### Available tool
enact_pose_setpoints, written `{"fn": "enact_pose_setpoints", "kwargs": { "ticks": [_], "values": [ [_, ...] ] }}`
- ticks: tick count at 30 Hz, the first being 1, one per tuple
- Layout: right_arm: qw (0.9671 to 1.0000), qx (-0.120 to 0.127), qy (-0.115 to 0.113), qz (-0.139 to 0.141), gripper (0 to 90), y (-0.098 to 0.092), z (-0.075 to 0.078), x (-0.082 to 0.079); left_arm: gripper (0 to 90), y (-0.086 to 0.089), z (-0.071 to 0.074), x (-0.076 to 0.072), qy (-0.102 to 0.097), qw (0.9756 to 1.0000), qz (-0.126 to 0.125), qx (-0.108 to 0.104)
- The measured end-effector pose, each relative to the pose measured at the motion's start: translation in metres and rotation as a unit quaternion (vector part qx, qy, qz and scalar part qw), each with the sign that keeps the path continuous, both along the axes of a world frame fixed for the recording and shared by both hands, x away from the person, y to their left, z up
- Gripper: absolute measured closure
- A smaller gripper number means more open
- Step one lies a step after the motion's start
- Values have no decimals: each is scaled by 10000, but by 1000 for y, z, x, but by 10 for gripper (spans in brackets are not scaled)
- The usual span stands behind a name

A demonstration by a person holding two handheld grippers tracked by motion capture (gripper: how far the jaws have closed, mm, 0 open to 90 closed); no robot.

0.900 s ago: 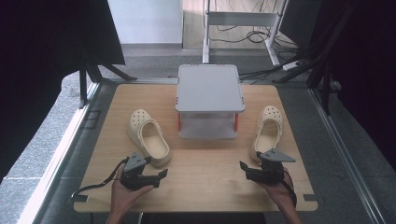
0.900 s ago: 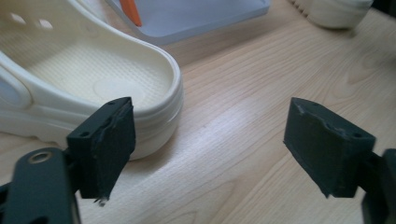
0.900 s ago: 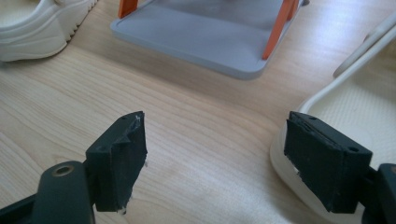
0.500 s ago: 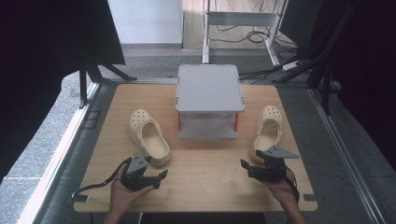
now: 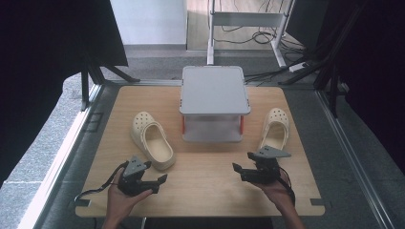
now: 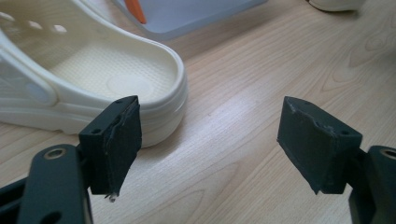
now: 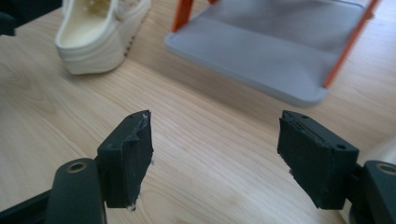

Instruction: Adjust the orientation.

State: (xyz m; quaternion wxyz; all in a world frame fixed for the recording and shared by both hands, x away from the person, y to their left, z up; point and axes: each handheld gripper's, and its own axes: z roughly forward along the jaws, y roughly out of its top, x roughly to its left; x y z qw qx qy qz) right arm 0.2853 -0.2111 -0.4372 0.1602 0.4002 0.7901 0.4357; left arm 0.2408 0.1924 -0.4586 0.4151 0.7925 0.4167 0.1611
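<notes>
Two cream clogs lie on the wooden table [image 5: 205, 191]. The left clog [image 5: 152, 139] rests left of a grey two-tier rack [image 5: 213, 90], heel toward me; the right clog [image 5: 274, 127] lies right of the rack. My left gripper [image 5: 160, 183] is open, low over the table just in front of the left clog's heel [image 6: 140, 88]. My right gripper [image 5: 237, 171] is open too, in front of the right clog, jaws turned left. In the right gripper view the left clog [image 7: 100, 28] and the rack's lower shelf [image 7: 275, 46] lie ahead. Nothing sits between either pair of jaws.
The grey rack with orange legs [image 5: 183, 125] stands at the table's middle back. Black curtains and metal frame rails [image 5: 344, 143] border both sides. A white desk frame and cables [image 5: 248, 28] lie on the floor beyond the table. Bare wood stretches between the grippers.
My right gripper has turned and shifted a little left, away from the right clog. The left gripper has barely moved.
</notes>
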Motion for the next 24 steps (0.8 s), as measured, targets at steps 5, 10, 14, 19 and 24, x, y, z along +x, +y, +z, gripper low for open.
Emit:
{"fn": "enact_pose_setpoints", "kwargs": {
  "ticks": [5, 10, 14, 19, 24],
  "values": [
    [9996, -82, 112, 258, 287, 17, 11, 12, 222, 0, -1, -1, -9, 10000, -8, 22],
    [9987, -49, 224, 452, 328, 38, 20, 26, 228, -1, -2, -2, -28, 10000, -6, 36],
    [9972, -318, 262, 628, 340, 57, 24, 35, 231, -1, -2, -2, 15, 10000, -29, 59],
    [9949, -482, 376, 803, 351, 74, 32, 44, 233, -2, -3, -1, 59, 10000, -46, 50],
    [9930, -560, 504, 905, 369, 87, 33, 53, 235, -5, -6, -1, 135, 9998, -113, 46]
  ]
}}
